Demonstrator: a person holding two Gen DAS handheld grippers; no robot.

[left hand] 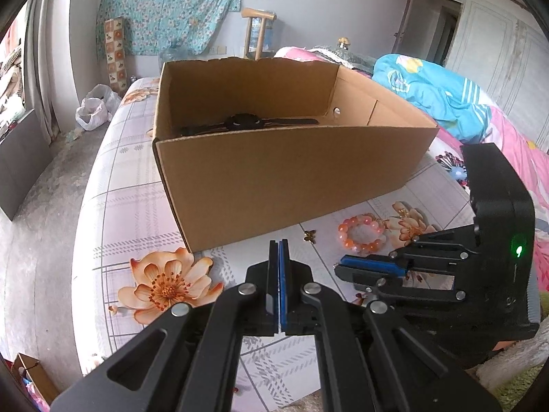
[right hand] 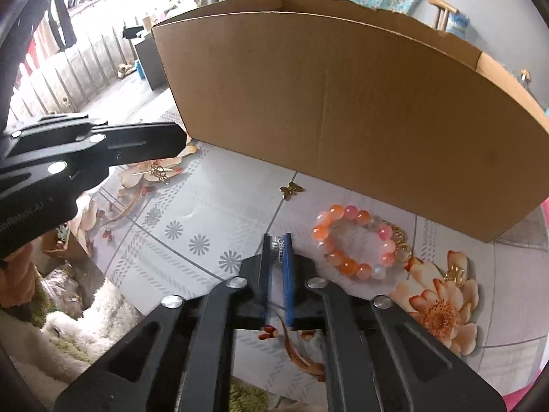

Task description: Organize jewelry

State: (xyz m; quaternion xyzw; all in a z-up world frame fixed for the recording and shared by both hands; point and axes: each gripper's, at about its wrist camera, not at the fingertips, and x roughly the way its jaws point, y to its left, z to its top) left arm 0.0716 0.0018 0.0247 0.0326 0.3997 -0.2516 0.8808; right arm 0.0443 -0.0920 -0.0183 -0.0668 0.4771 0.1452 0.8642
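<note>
An open cardboard box (left hand: pixel 274 178) stands on the flowered bed sheet, with a black watch (left hand: pixel 242 122) lying inside it. In front of the box lie an orange and pink bead bracelet (left hand: pixel 362 234) (right hand: pixel 357 245) and a small gold butterfly charm (left hand: pixel 310 236) (right hand: pixel 291 190). My left gripper (left hand: pixel 278 243) (right hand: pixel 181 139) is shut, with nothing between its pads, just short of the box's near wall. To its right, my right gripper (right hand: pixel 278 240) (left hand: pixel 338 267) is shut on a small silver sparkling piece (right hand: pixel 278 244), close beside the bracelet.
A gold pin with a flower head (right hand: pixel 158 171) lies on the sheet under the left gripper. Gold chain bits (right hand: pixel 398 233) touch the bracelet's far side. The box (right hand: pixel 343 110) walls off the space ahead. Blue and pink bedding (left hand: pixel 439 92) is piled at the right; the bed edge (left hand: pixel 85 206) drops at the left.
</note>
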